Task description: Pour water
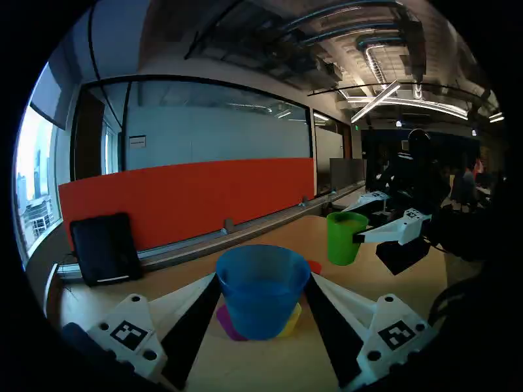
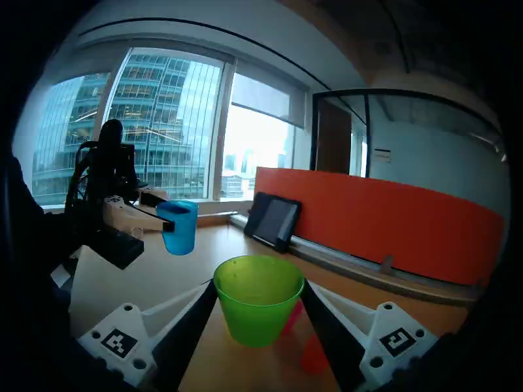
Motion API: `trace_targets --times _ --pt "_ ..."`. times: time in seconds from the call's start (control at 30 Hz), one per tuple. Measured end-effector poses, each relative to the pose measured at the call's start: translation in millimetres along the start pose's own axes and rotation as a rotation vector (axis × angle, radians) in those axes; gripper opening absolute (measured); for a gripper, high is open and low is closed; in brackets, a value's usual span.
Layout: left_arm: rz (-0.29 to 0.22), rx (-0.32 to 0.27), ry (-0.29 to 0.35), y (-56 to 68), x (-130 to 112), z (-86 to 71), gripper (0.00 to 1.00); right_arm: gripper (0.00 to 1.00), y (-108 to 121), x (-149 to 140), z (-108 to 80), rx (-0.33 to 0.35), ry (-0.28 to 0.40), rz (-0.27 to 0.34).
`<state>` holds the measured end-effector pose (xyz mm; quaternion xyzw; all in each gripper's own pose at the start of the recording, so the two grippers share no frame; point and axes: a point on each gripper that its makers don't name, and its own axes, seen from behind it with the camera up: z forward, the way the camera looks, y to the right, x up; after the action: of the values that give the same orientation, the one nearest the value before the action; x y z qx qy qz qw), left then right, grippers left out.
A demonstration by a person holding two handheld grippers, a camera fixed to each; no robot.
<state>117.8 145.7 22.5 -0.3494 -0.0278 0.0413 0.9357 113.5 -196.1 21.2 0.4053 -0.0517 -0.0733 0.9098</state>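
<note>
An upright, translucent blue cup (image 1: 261, 294) sits between my left gripper's (image 1: 261, 281) two white fingers, which are shut on its sides. In the right gripper view the same blue cup (image 2: 178, 227) hangs above the wooden table (image 2: 196, 261), held by the left gripper (image 2: 167, 225) and a dark-sleeved arm. A green cup (image 2: 258, 297), upright with nothing visible inside it, is clamped between my right gripper's (image 2: 258, 287) fingers. From the left gripper view the green cup (image 1: 345, 236) is to the right and farther off, with the right gripper (image 1: 358, 238) shut on it.
Purple and yellow flat pieces (image 1: 225, 320) lie on the table under the blue cup, and a red one (image 2: 314, 356) lies beyond the green cup. A black tablet (image 1: 104, 248) leans by an orange partition (image 1: 196, 196) along the table's far edge. Windows (image 2: 150, 124) are behind.
</note>
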Motion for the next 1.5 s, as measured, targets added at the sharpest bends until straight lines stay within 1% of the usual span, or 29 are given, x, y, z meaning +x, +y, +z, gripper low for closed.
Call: trace_targets --times 0.27,0.57,0.8,0.97,1.1,1.5 --pt "0.036 0.012 0.043 -0.2 19 2.4 0.86 0.94 -5 9 1.8 0.012 0.012 -0.009" --pt "0.049 0.024 0.084 -2.2 39 3.4 0.86 0.94 -12 10 5.3 0.035 0.017 0.004" --pt "0.097 0.036 0.103 -3.2 51 1.8 0.86 0.93 -22 7 9.2 0.063 0.020 0.012" --pt "0.147 0.040 0.124 -0.6 64 0.9 0.86 0.93 -30 7 13.0 0.084 0.023 0.018" --pt "0.199 0.048 0.134 1.9 72 1.2 0.86 0.93 -38 6 15.6 0.101 0.023 0.015" --pt "0.390 0.080 0.142 13.8 97 7.8 0.86 0.93 -58 2 24.5 0.146 0.024 0.010"
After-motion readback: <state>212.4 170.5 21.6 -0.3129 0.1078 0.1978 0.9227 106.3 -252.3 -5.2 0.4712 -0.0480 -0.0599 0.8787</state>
